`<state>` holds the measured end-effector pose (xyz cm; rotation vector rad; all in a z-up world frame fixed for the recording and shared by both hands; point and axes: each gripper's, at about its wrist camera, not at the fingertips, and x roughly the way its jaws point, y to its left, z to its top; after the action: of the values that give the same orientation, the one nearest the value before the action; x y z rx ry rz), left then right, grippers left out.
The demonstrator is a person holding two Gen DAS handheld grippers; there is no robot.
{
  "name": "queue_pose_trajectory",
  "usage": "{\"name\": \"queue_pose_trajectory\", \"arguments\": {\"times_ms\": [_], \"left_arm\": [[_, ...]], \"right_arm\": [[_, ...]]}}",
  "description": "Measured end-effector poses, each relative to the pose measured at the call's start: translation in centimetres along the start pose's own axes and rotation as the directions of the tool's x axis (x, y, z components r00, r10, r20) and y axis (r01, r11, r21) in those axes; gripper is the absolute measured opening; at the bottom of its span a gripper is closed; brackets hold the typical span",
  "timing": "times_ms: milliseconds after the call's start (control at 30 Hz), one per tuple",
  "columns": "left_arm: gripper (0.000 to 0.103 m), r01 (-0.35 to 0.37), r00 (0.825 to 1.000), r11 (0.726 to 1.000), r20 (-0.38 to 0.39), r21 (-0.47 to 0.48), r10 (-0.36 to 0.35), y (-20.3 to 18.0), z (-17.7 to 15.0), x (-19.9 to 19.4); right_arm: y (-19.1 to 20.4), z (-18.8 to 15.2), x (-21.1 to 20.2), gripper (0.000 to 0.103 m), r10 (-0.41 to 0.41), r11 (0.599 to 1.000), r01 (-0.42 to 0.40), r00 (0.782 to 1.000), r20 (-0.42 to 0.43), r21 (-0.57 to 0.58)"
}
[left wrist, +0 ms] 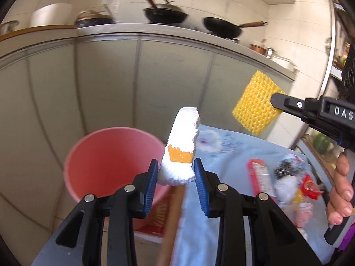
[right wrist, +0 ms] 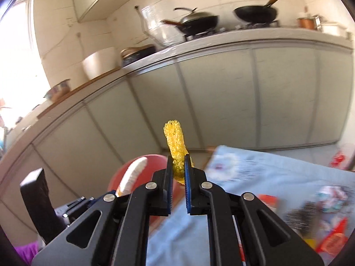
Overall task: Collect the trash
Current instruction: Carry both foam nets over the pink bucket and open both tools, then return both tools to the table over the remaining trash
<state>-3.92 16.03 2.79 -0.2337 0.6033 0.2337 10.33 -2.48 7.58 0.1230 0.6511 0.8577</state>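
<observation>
My left tool (left wrist: 176,173) pinches the white foam chunk (left wrist: 183,141) at its base, chunk sticking up ahead of the pads. Pink bin (left wrist: 111,161) sits just beyond and left of that tool, below the foam. My right tool (right wrist: 178,168) is pressed onto the yellow mesh pad (right wrist: 175,141), which stands up between its pads. More wrappers (left wrist: 288,177) lie on the blue-clothed surface (left wrist: 233,146), right of the left tool. Frames are blurred.
</observation>
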Motion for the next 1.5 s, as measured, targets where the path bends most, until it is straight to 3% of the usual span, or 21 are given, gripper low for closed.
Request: {"name": "queue_pose_trajectory", "arguments": {"times_ms": [233,467,633,700,800,833,1233,1367,1500], "left_arm": [[0.033,-0.15,0.987,0.987,-0.068,-0.053,0.146,4.9,-0.9,1.9],[0.033,-0.208,0.971,0.977,-0.125,-0.041,0.202,5.9,-1.6,4.4],[0.035,-0.225,0.967,0.973,-0.133,-0.048,0.217,5.8,-1.6,5.2],[0.037,-0.226,0.967,0.973,-0.133,-0.038,0.219,5.7,-1.7,5.4],[0.043,-0.229,0.967,0.973,-0.124,-0.024,0.224,5.5,-1.7,5.2],[0.044,-0.226,0.968,0.974,-0.116,-0.025,0.222,5.4,-1.7,5.0],[0.044,-0.187,0.982,0.981,-0.02,-0.051,0.186,3.8,-0.5,1.1],[0.053,-0.182,0.983,0.982,0.013,-0.041,0.182,2.6,-0.1,-0.3],[0.053,-0.154,0.988,0.988,0.025,-0.032,0.155,1.1,0.0,-1.5]], "right_arm": [[4.8,-0.6,10.0,0.009,0.149,0.988,-0.139,0.977,-0.155,0.073],[5.2,-3.1,16.2,0.01,0.135,0.987,-0.107,0.952,-0.275,0.117],[4.9,-4.2,18.1,0.01,0.136,0.986,-0.096,0.936,-0.326,0.134],[5.0,-4.5,18.5,0.016,0.133,0.988,-0.098,0.932,-0.337,0.118],[5.2,-4.5,18.2,0.036,0.123,0.99,-0.096,0.937,-0.326,0.099],[5.2,-4.4,17.7,0.039,0.124,0.99,-0.097,0.938,-0.323,0.1],[5.9,-2.4,12.0,0.041,0.103,0.994,-0.107,0.967,-0.234,-0.004],[4.7,-2.6,8.8,0.045,0.075,0.997,-0.074,0.982,-0.173,0.014],[4.0,-3.4,5.9,0.046,0.039,0.999,-0.044,0.988,-0.148,-0.027]]}}
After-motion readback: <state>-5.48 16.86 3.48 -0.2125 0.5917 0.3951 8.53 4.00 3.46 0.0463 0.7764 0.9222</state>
